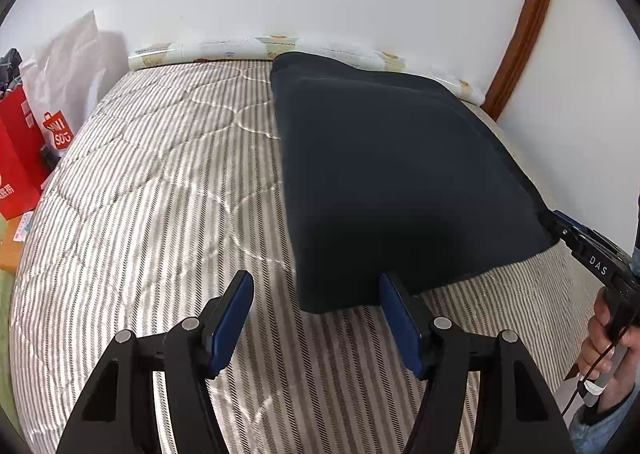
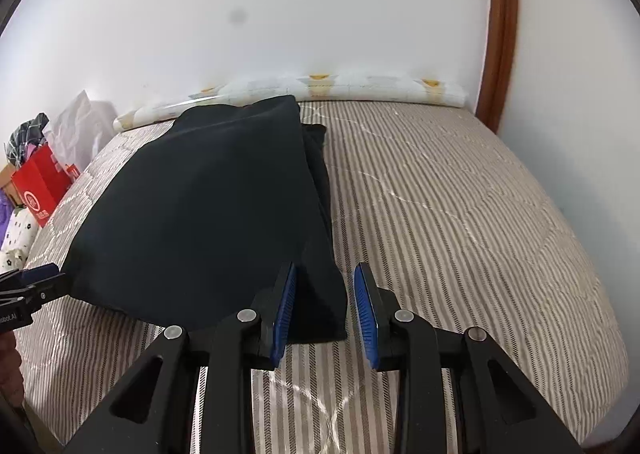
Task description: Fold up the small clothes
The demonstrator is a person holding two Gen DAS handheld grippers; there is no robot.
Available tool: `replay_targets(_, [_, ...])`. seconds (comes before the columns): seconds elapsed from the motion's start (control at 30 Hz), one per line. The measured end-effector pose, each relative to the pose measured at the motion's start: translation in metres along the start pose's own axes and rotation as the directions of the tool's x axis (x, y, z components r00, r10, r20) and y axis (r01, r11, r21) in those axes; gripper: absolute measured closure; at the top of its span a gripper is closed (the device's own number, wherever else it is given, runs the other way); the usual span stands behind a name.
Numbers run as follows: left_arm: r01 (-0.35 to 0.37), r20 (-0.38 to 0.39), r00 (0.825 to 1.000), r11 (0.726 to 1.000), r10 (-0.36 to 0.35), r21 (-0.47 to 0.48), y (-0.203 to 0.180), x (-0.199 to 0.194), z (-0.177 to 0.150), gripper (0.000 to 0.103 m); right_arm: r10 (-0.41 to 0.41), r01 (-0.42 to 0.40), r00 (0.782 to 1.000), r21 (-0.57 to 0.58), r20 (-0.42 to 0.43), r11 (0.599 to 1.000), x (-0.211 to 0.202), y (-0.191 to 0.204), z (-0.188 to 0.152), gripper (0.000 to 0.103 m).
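Lying folded on the striped bed (image 2: 460, 194), the dark garment (image 2: 208, 206) (near corner between released right gripper (image 2: 325, 310) jaws) sits beside the released left gripper (image 1: 316, 330).

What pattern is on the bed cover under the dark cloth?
The bed cover has thin grey and white stripes, with pale stitched lines crossing them. It shows best in the right wrist view.

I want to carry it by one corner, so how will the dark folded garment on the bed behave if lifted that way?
The dark garment looks like soft, layered cloth, so it would probably droop and unfold. It seems light. The quilted bed cover may grip it slightly when pushed.
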State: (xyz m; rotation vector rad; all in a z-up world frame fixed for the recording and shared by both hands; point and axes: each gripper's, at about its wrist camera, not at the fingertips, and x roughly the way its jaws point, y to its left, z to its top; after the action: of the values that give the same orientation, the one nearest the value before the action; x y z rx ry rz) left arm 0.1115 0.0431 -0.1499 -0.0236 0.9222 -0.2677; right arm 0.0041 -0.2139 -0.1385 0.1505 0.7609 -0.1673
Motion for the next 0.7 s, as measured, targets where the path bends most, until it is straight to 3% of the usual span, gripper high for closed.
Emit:
replay_targets(0.33, [-0.036, -0.035, 0.999, 0.999, 0.036, 0.023, -0.010, 0.000, -0.008, 0.040, -0.052, 0.051, 0.998, -0.008, -0.026, 0.999, -0.007, 0.010, -0.005, 0.073])
replay_targets(0.6, [-0.020, 0.013, 1.000, 1.000, 0.020, 0.006, -0.023, -0.026, -0.002, 0.040, -0.068, 0.068, 0.997, 0.009, -0.047, 0.998, -0.024, 0.015, 0.003, 0.072])
replay_targets(0.7, [-0.034, 0.029, 0.999, 0.999, 0.034, 0.003, -0.027, -0.038, -0.001, 0.040, -0.071, 0.071, 0.997, 0.006, -0.017, 0.997, -0.047, 0.022, 0.007, 0.061])
